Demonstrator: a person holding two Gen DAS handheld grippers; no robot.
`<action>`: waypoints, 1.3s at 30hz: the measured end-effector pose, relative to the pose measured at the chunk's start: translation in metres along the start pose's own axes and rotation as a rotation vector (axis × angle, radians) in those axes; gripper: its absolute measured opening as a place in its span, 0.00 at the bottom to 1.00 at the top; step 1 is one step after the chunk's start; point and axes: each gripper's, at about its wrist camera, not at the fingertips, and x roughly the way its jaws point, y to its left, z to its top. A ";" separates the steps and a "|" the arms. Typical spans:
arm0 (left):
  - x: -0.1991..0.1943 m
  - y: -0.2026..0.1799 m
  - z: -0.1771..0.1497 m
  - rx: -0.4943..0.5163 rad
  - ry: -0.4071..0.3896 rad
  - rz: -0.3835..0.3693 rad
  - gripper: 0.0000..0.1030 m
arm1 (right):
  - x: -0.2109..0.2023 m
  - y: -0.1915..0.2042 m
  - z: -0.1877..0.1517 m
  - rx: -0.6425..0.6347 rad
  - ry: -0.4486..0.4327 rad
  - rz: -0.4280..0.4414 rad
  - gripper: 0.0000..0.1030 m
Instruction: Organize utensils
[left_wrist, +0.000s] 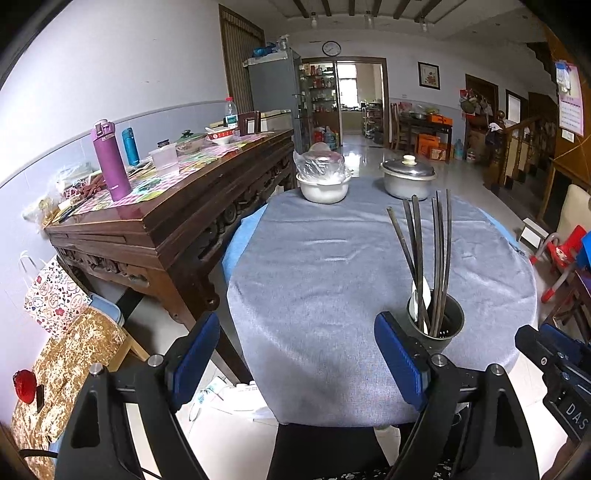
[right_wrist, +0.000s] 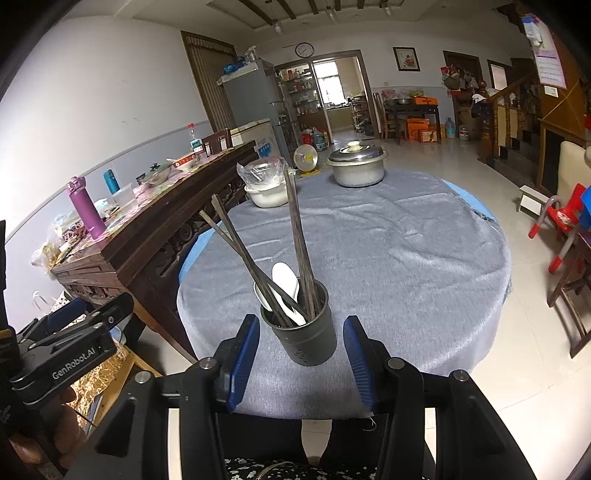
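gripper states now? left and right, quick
Left gripper: open, holding nothing.
Right gripper: open, empty, jaws either side of the dark metal utensil cup.

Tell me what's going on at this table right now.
A person holds two blue-padded grippers at the near edge of a round table with a grey cloth. The right gripper is open, its fingers either side of a dark cylindrical utensil holder without touching it. The holder contains dark wooden chopsticks and white spoons. The left gripper is open and empty. Nothing loose lies on the cloth.
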 end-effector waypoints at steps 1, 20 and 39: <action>0.000 0.001 0.000 -0.001 0.001 -0.001 0.84 | 0.000 0.000 0.000 0.002 0.000 0.000 0.50; -0.001 0.003 -0.002 -0.001 -0.002 -0.006 0.84 | -0.004 0.001 -0.001 0.011 -0.012 -0.006 0.50; -0.006 0.010 -0.002 -0.013 -0.021 -0.005 0.84 | -0.005 0.006 0.000 -0.001 -0.017 -0.009 0.50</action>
